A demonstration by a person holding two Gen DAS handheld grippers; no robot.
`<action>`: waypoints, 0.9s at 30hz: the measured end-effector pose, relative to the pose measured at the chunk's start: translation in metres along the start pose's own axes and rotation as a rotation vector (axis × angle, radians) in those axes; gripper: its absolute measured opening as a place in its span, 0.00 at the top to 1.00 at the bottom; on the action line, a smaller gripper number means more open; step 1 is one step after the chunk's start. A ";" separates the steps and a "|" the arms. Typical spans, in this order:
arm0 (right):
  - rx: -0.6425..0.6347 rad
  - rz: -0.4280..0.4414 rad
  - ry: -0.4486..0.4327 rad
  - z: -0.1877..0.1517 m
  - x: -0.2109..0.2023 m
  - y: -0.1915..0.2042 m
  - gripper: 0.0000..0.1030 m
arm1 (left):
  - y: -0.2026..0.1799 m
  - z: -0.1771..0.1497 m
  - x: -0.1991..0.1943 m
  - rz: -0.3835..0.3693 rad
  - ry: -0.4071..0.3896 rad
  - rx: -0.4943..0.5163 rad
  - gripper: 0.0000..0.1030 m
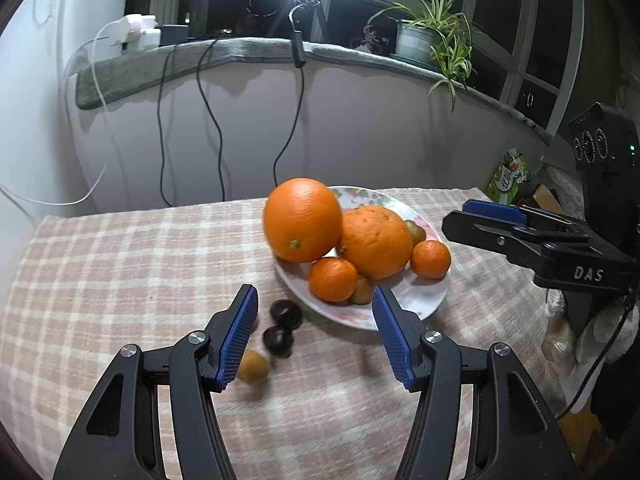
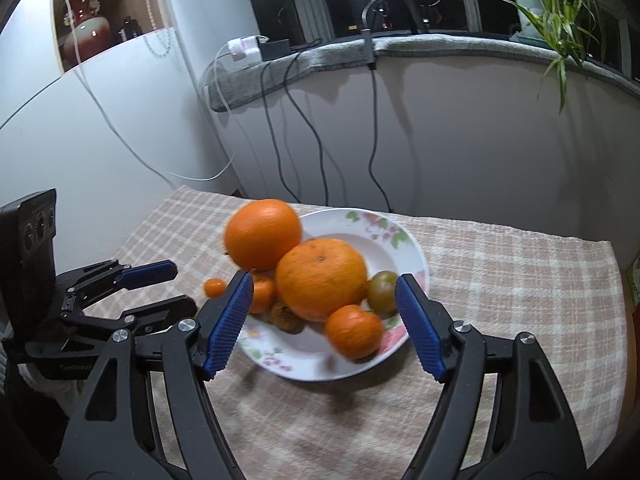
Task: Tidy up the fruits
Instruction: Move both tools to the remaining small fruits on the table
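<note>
1. Sitting on a checked tablecloth, a white floral plate holds most of the fruit.
2. On the plate, a large orange lies in the middle, with a second large orange at the plate's far-left rim, leaning against the first and looking slightly blurred.
3. A small mandarin rests at the near edge of the plate, and another mandarin sits on the opposite side of the big orange.
4. A greenish round fruit lies just to the right of the middle orange, touching it; a brownish fruit is tucked under the oranges.
5. Off the plate, on the cloth beside its left rim, lie two dark fruits and one tan fruit, close together.
6. A tiny orange fruit also lies on the cloth, left of the plate.
7. The left gripper hovers above the cloth near the loose fruits, its blue fingers spread wide and holding nothing.
8. The right gripper points at the plate from the near side, its blue pads likewise parted and empty, framing the fruit pile.
</note>
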State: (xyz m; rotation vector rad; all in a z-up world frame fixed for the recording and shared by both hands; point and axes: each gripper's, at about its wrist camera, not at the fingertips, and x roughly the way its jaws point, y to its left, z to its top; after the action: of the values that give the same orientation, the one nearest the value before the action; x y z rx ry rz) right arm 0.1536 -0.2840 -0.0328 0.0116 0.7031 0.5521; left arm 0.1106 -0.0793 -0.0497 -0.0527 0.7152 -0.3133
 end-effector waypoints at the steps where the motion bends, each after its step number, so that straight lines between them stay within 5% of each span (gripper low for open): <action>1: -0.006 0.003 -0.001 -0.001 -0.001 0.005 0.26 | 0.003 -0.001 -0.002 0.003 -0.003 -0.004 0.43; 19: -0.241 0.119 0.080 -0.010 0.020 0.098 0.27 | 0.067 -0.049 -0.036 0.089 0.027 -0.062 0.43; 27: -0.263 0.168 0.168 -0.031 0.045 0.124 0.45 | 0.084 -0.053 -0.032 0.049 0.044 -0.091 0.51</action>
State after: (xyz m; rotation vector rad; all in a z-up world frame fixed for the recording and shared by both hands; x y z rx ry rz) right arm 0.1032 -0.1607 -0.0608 -0.2252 0.7920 0.8107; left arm 0.0757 0.0139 -0.0819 -0.1142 0.7731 -0.2353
